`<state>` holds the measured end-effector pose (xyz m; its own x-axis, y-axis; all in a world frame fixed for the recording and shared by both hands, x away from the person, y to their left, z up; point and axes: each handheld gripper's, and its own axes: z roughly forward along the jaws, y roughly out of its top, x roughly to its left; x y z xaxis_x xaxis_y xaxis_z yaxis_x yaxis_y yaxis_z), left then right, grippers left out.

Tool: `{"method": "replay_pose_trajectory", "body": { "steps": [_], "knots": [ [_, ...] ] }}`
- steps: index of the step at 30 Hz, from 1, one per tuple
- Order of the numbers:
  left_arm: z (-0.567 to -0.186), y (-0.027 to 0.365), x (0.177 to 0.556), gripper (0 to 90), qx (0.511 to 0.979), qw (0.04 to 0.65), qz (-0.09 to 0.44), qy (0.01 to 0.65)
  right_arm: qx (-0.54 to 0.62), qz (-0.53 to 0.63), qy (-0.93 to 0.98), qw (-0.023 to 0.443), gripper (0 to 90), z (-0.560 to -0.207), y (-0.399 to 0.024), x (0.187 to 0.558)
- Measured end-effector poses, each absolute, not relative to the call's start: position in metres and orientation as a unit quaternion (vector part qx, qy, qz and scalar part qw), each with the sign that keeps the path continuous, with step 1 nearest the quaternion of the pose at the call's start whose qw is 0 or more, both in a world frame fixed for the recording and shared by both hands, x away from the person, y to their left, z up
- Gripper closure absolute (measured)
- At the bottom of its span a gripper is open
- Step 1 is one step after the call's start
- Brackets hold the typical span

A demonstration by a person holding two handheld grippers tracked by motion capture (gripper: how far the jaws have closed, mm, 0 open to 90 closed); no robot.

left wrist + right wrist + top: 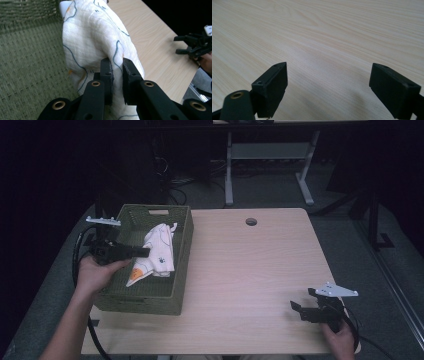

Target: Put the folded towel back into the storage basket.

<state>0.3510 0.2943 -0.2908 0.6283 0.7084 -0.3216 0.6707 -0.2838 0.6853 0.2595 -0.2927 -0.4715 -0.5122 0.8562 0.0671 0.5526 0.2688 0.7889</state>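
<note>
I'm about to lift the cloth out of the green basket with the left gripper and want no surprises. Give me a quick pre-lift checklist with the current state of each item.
1. Left gripper closed on the cloth: ok, a fold sits pinched between the jaws.
2. How much fabric is in the pinch: cannot tell, the fold hides its depth.
3. Cloth free of the basket: cannot tell; it drapes over the inside wall and its lower end is hidden.
4. Right gripper out of the way: ok, open and empty, over the table's near right corner.
5. Landing space on the table: ok, bare wood right of the basket.
</note>
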Motion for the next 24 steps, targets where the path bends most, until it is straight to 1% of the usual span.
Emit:
{"method": "replay_pose_trajectory", "body": {
  "steps": [10, 19, 24],
  "knots": [
    [-0.305, 0.300, 0.367, 81.0, 0.819, 0.391, 0.025, 0.420, 0.465, 0.393, 0.770, 0.191, 14.8, -0.475, -0.298, 0.257],
    [-0.321, 0.297, 0.380, 79.9, 0.852, 0.341, 0.035, 0.396, 0.469, 0.392, 0.768, 0.192, 14.8, -0.475, -0.301, 0.259],
    [-0.330, 0.300, 0.387, 79.8, 0.857, 0.324, 0.033, 0.399, 0.472, 0.391, 0.767, 0.191, 14.8, -0.476, -0.302, 0.260]
  ]
}}
